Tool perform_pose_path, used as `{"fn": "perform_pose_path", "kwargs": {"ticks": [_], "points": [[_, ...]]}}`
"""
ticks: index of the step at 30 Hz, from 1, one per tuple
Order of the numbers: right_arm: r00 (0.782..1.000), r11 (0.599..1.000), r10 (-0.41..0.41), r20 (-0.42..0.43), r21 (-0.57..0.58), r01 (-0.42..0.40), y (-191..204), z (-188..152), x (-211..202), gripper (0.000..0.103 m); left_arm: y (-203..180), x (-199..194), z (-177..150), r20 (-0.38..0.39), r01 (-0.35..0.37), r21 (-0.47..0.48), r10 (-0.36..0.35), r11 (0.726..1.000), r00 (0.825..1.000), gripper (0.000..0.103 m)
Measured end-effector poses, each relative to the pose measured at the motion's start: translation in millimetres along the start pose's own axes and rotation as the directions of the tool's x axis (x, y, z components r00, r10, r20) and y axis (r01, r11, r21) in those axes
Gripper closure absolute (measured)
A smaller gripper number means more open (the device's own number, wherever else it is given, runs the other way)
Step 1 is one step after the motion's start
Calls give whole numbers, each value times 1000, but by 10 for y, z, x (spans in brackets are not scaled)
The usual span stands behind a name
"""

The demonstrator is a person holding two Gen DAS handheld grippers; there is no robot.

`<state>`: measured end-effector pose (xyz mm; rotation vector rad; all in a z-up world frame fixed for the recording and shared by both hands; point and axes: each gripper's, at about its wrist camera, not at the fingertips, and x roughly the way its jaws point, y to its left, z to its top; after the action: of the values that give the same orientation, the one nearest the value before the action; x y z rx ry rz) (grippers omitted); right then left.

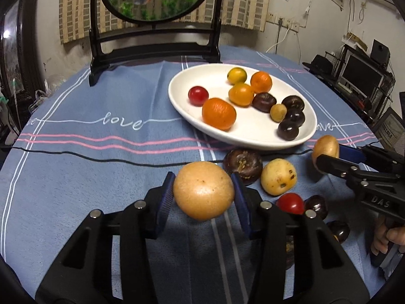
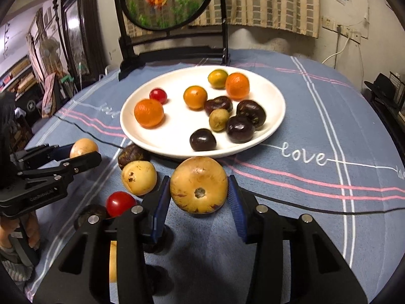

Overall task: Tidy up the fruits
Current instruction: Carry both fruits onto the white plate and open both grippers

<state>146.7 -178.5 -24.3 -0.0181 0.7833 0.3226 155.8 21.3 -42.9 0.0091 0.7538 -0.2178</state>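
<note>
right gripper [image 2: 200, 193] has a tan round fruit [image 2: 199, 185] pinched between its blue pads, just in front of the white plate [image 2: 273, 93], left gripper [image 2: 76, 153] gripping a smaller one [image 2: 83, 147]

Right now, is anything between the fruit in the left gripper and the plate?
A dark fruit and a yellow fruit lie on the cloth between the left gripper and the plate; its tan fruit appears lifted, so it could likely pass over them.

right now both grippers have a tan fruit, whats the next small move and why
Probably carry the left gripper forward and set its round tan fruit on the bare near-left part of the white oval plate. Most fruits already lie there, and the right gripper holds its own tan fruit just short of the rim.
</note>
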Motion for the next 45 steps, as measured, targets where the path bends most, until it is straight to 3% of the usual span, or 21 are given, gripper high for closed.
{"fn": "perform_pose_path", "kwargs": {"ticks": [8, 14, 22, 28, 35, 37, 38, 42, 45], "points": [[991, 995, 7, 136, 97, -20, -205, -48, -549, 58, -138, -247, 203, 65, 14, 27, -16, 1000, 998, 57], [984, 990, 1, 176, 139, -26, -436, 448, -589, 58, -293, -157, 680, 83, 52, 24, -54, 998, 995, 57], [991, 988, 9, 133, 150, -29, -522, 1018, 25, 58, -677, 500, 767, -7, 76, 93, -75, 993, 997, 57], [999, 991, -5, 43, 133, -1, -537, 1051, 600, 58, -661, 768, 769, -59, 85, 95, -80, 992, 995, 57], [999, 992, -46, 20, 115, 44, -600, 1050, 768, 56, -666, 878, 805, -84, 77, 104, -69, 992, 994, 56], [999, 993, -32, 7, 113, 31, -600, 1050, 795, 37, -647, 864, 817, -76, 84, 97, -77, 992, 994, 54], [999, 992, -42, 21, 118, 39, -599, 1047, 773, 33, -646, 853, 818, -71, 82, 98, -75, 992, 995, 47], [996, 992, -41, 73, 123, 31, -606, 1082, 646, 32, -693, 804, 821, -42, 51, 130, -45, 990, 998, 23], [995, 991, -33, 94, 129, 21, -594, 1107, 552, 32, -679, 774, 828, -30, 44, 132, -40, 990, 999, 20]]}}
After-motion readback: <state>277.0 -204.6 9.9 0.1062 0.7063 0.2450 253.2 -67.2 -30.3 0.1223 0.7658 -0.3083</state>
